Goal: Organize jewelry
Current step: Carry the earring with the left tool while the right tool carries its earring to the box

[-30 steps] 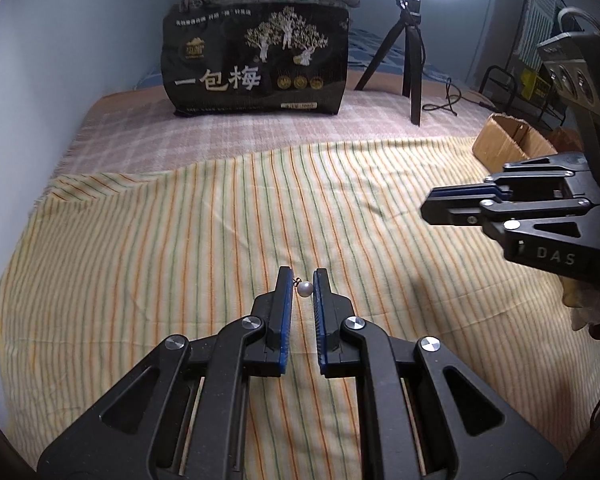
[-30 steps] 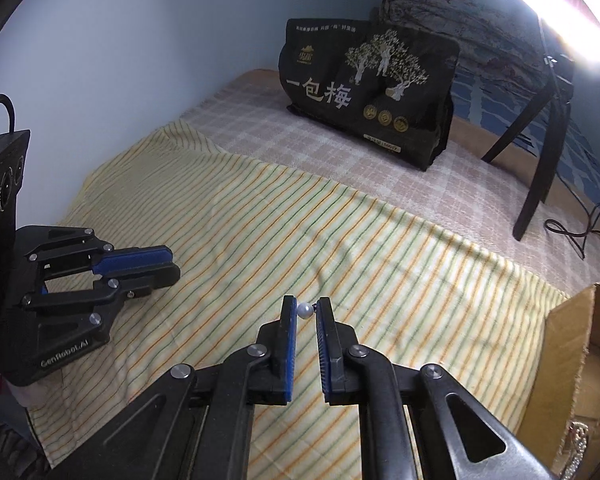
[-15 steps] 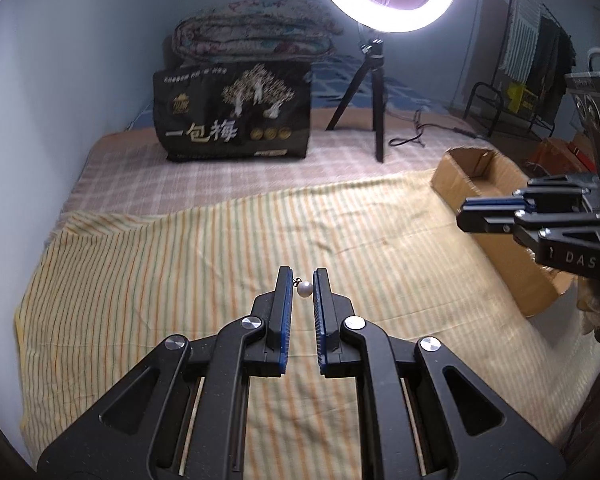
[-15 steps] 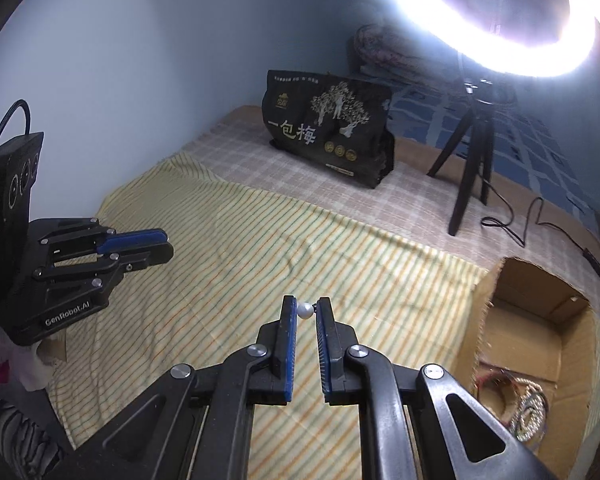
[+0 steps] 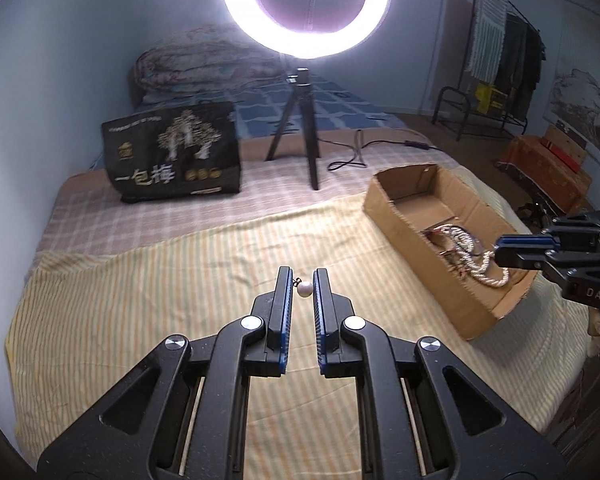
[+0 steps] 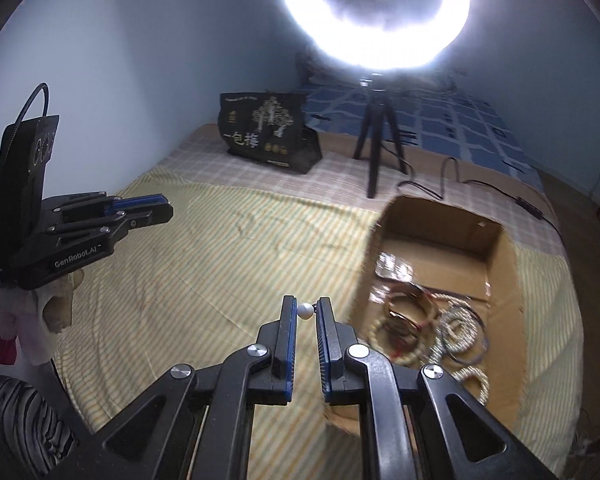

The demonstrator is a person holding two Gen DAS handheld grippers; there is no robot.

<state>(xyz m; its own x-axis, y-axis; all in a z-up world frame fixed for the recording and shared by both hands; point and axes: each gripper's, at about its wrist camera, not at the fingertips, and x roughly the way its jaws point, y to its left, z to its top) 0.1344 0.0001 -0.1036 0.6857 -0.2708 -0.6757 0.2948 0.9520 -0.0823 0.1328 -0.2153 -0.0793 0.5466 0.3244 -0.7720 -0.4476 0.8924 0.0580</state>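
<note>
The left gripper (image 5: pixel 303 280) pinches a small white pearl earring (image 5: pixel 305 289) between its blue pads near the tips, above the striped yellow cloth (image 5: pixel 140 280), and the right gripper (image 6: pixel 305 307) pinches a second pearl earring (image 6: pixel 305 311) in the same way, just beside the near left wall of the cardboard box (image 6: pixel 512 280). Inside the open box lie bracelets and bead necklaces (image 6: pixel 428 320) in a loose heap on its floor. Farther back stand a black printed bag (image 5: pixel 174 158) and a lit ring light (image 5: pixel 306 8) on a tripod.
</note>
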